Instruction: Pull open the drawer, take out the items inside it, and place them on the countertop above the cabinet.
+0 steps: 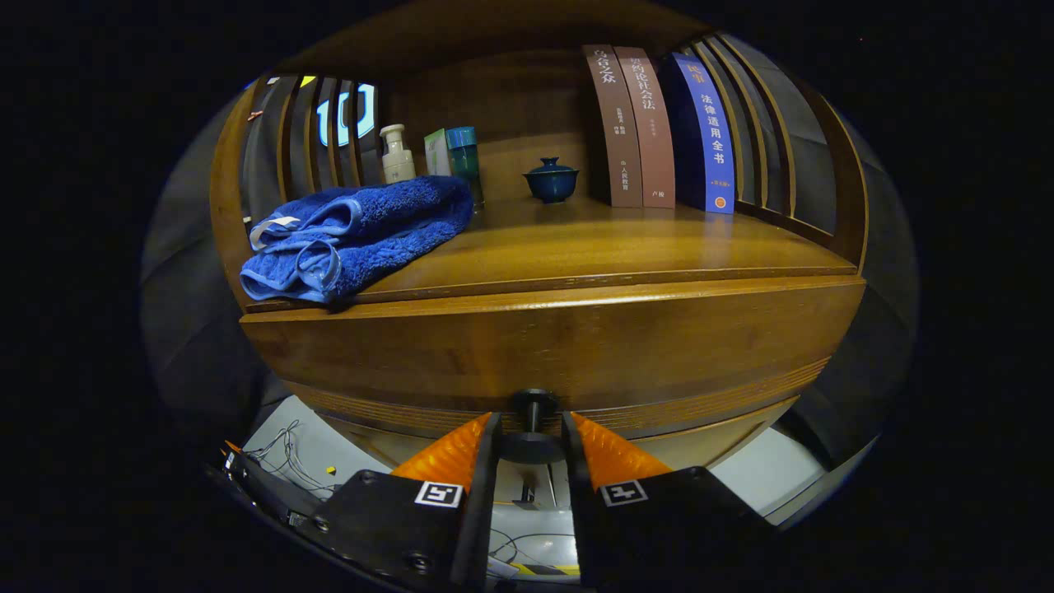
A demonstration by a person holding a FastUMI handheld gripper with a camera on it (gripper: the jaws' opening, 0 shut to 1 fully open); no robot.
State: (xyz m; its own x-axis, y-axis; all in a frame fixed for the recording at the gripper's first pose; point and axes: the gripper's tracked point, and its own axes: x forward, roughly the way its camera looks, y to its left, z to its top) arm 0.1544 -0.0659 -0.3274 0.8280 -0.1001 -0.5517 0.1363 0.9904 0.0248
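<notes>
Three upright books (659, 123), two brown and one blue, stand at the right end of the wooden countertop (609, 243) above the cabinet, leaning against its slatted side rail. Left of them sits a small dark blue lidded ceramic cup (551, 181); whether anything is inside cannot be told. Farther left stand a teal cylindrical container (463, 156), a pale green box (436, 152) and a cream pump bottle (397, 154), all near the back panel. A folded blue terry towel (354, 235) lies at the left front of the countertop, its edge hanging just over the lip.

Below the countertop runs the brown wooden drawer front (560, 346). Its dark round knob (533, 424) sticks out at the lower middle, directly between the fingers of the gripper (532, 436). The fingers are closed in narrowly on either side of the knob and appear to pinch it. Whether the drawer is pulled out at all cannot be told, and its contents are hidden.
</notes>
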